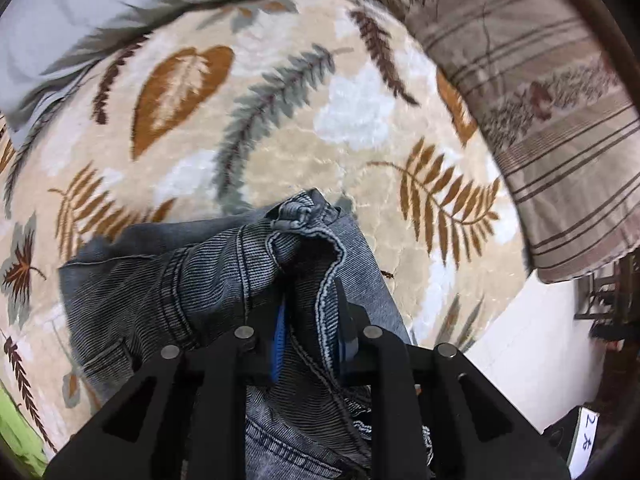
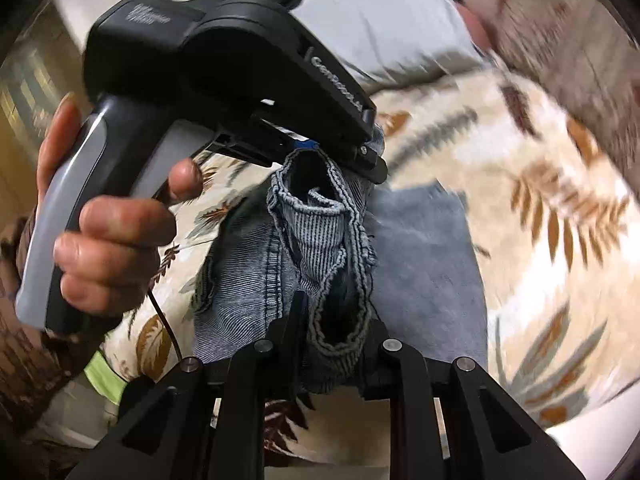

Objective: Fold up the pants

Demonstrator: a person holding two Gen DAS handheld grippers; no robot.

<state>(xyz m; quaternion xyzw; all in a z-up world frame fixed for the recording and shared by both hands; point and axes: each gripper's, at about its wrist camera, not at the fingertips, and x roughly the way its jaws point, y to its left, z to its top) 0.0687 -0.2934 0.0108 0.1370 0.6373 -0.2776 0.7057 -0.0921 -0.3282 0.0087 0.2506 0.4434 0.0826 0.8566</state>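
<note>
Pants (image 1: 224, 280) held above the blanket (image 1: 280, 128), hem clenched by left gripper (image 1: 310, 320) and right gripper (image 2: 338, 320). Slippage is risked: bunched denim, thin purchase, uneven fold likely.

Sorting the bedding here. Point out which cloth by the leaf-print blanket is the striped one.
The brown striped cloth, on the right in the left wrist view; the pale grey-blue one at upper left is plain.
</note>
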